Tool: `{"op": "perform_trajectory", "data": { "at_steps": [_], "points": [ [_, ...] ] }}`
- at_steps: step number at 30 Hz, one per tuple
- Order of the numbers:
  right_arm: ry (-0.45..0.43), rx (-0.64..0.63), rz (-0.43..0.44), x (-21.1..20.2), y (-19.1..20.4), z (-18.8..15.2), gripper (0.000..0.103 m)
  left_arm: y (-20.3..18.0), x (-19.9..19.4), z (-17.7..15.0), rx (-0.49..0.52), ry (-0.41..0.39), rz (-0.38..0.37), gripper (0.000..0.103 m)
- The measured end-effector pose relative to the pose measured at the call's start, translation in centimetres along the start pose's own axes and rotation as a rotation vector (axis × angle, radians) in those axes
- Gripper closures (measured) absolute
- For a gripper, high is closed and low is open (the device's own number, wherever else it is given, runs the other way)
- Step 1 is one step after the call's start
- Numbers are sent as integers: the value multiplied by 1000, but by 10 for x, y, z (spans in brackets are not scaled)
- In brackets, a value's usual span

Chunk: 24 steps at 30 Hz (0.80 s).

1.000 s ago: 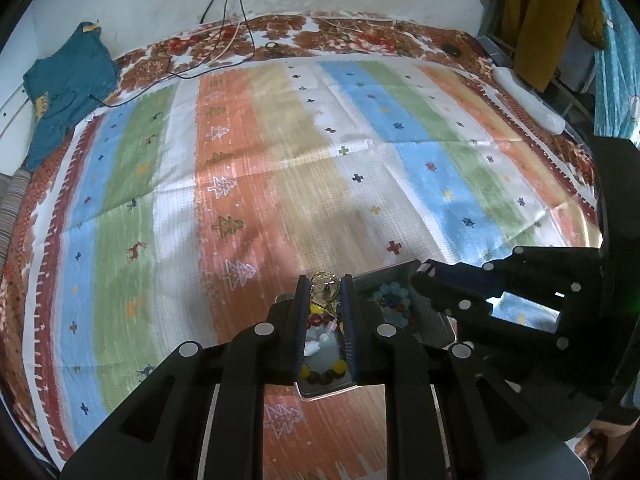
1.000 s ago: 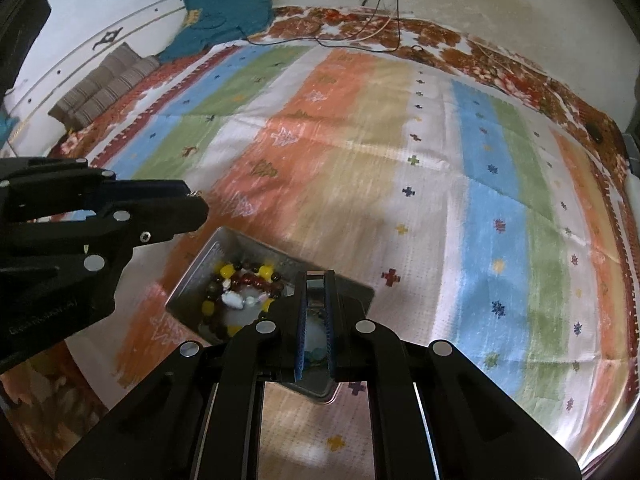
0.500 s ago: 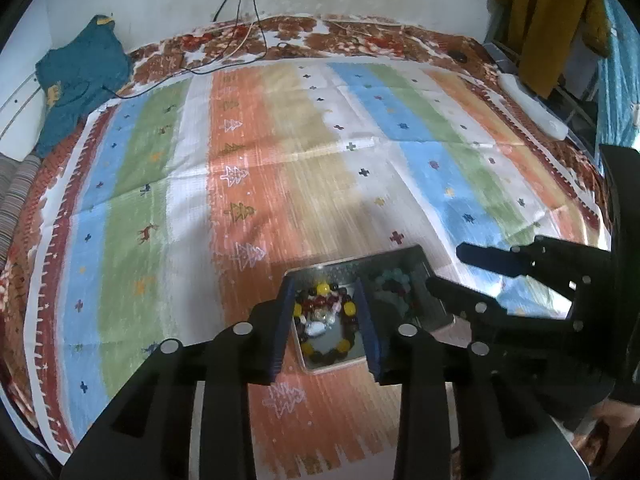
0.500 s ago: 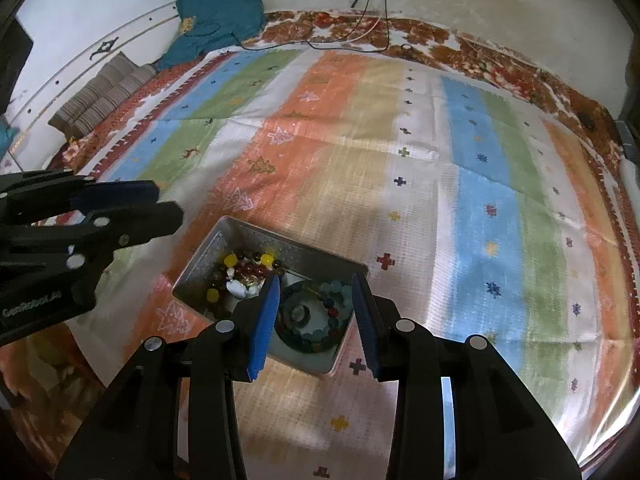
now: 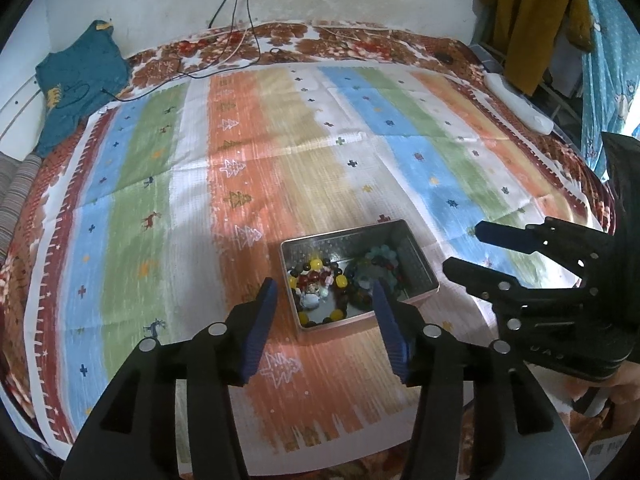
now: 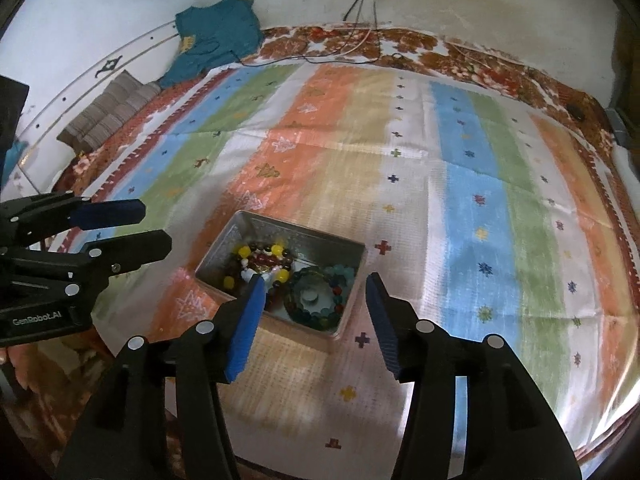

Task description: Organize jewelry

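A small metal tin (image 5: 420, 264) (image 6: 218, 262) lies on the striped cloth. In it lie a bracelet of red, dark and yellow beads (image 5: 316, 280) (image 6: 260, 258) and a bracelet of green-blue beads (image 5: 378, 266) (image 6: 320, 296). My left gripper (image 5: 324, 300) is open and empty, above the near side of the tin. My right gripper (image 6: 314, 294) is open and empty, held above the tin's near edge. Each gripper also shows in the other's view, my right gripper (image 5: 472, 250) at the right and my left gripper (image 6: 138, 226) at the left.
The tin sits on a striped cloth (image 5: 280, 152) over a bed. A teal garment (image 5: 76, 80) (image 6: 216, 36) lies at the far corner, with cables (image 5: 240, 8) down the wall. A white power strip (image 5: 520, 104) and hanging clothes (image 5: 532, 12) are at the right.
Both grippers were shut down in the tin on the bracelets. They opened, let the bracelets go and pulled back and up from the tin.
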State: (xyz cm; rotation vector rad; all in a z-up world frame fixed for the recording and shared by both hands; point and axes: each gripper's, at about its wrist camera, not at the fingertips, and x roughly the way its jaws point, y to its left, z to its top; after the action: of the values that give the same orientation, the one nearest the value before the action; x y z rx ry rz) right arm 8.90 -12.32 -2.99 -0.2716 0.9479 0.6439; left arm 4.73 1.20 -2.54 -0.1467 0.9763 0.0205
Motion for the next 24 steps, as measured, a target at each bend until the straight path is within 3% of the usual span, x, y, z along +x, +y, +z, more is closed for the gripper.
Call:
{"op": "perform_trajectory", "data": {
  "at_steps": [3, 10, 24],
  "points": [
    [1, 25, 7, -4, -4, -3, 48, -2, -2, -2, 2, -7, 2, 45],
    [-53, 27, -16, -21, -4, -7, 32, -4, -12, -13, 2, -29, -8, 32],
    [-85, 28, -21, -41, -4, -12, 25, -8, -27, -22, 5, -82, 6, 9]
  ]
}}
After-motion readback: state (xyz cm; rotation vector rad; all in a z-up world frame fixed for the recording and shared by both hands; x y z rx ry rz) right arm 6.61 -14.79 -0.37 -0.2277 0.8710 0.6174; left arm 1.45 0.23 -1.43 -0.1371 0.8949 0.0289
